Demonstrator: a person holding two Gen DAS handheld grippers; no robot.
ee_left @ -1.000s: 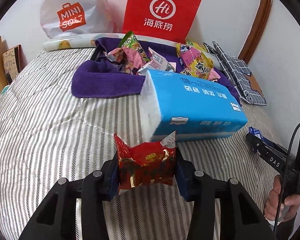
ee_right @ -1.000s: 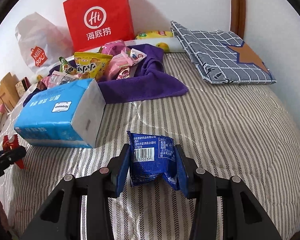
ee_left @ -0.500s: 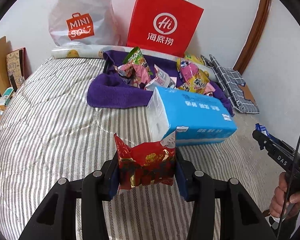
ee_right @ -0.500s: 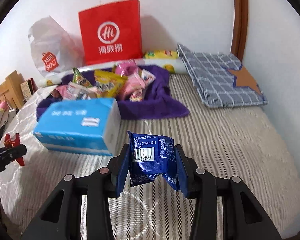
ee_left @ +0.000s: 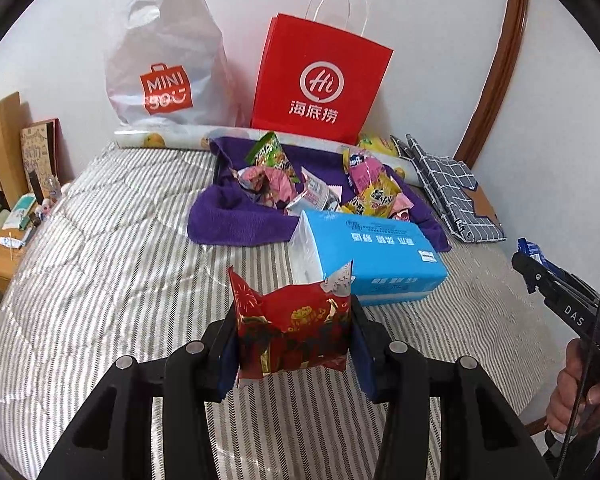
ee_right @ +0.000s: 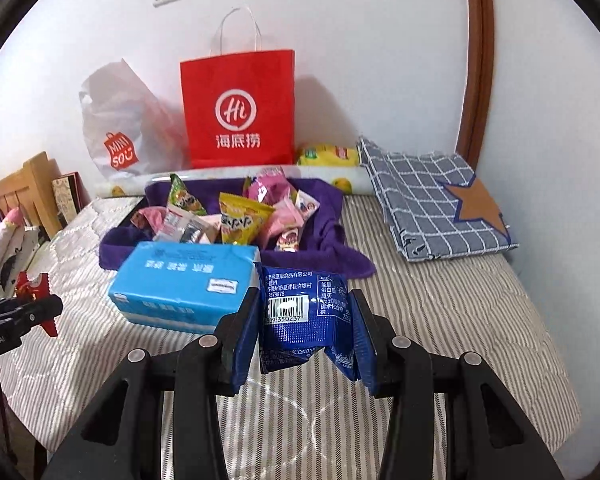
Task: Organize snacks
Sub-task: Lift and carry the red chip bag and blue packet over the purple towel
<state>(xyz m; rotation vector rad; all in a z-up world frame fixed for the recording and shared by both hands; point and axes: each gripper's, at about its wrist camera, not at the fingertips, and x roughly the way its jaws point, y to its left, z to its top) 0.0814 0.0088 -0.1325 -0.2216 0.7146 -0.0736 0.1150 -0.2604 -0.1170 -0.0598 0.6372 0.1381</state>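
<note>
Both claws are loaded and held up over the striped bed [ee_left: 100, 280]. The left claw [ee_left: 292, 340] is clamped on a red snack packet [ee_left: 290, 332], its crumpled top poking up between the pads. The right claw [ee_right: 306, 328] is clenched around a blue snack packet [ee_right: 306, 314], barcode side toward the camera, one lower corner folded under.

Farther up the bed, the rest of the snacks [ee_right: 236, 216] lie heaped on a purple towel [ee_left: 228, 224], and a blue tissue pack [ee_right: 184, 284] sits just in front of that heap, between the claws and the towel. A red paper bag [ee_right: 238, 116] and a white plastic bag [ee_left: 164, 76] stand against the wall behind.

I judge this as the carrying step: two packets picked, neither set down yet. Where they belong is not clear from here, perhaps the towel pile or one of the bags. The next move calls for reaching over the tissue pack without knocking it, then loosening each grip only once the packet is over its spot.
</note>
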